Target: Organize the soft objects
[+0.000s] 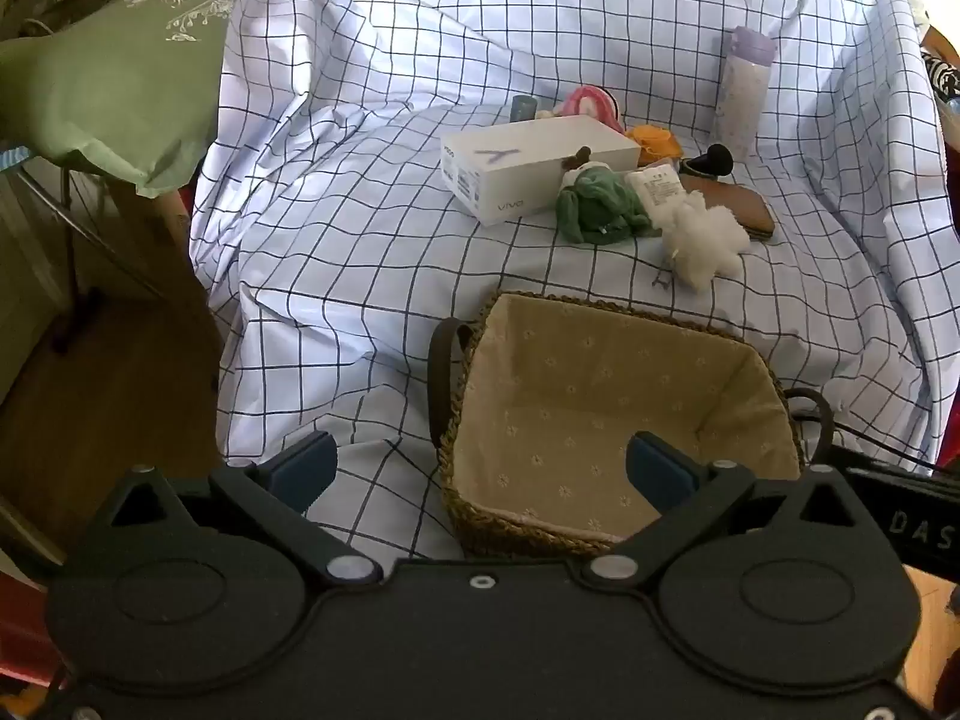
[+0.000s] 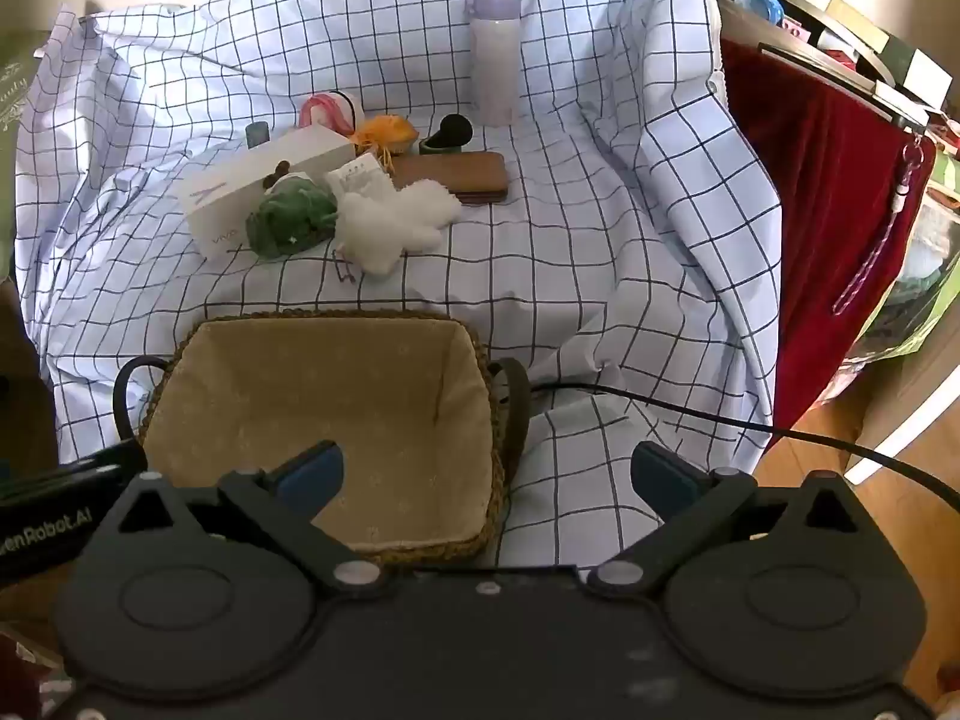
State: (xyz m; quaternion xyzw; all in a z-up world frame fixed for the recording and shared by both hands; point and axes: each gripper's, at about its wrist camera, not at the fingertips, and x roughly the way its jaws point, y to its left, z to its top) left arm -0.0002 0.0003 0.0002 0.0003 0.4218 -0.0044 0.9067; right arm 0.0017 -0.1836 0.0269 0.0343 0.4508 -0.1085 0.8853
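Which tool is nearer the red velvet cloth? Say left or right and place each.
Right. The right tool hangs open over the basket, at its right edge, beside the red velvet cloth. The left tool hangs open at the basket's left edge, farther away.

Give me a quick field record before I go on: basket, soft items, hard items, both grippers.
basket: woven basket, cloth-lined, nothing inside
soft items: green plush against the white box; white fluffy toy beside it; orange plush behind
hard items: bottle upright at back; brown case
left gripper: open, nothing held
right gripper: open, nothing held
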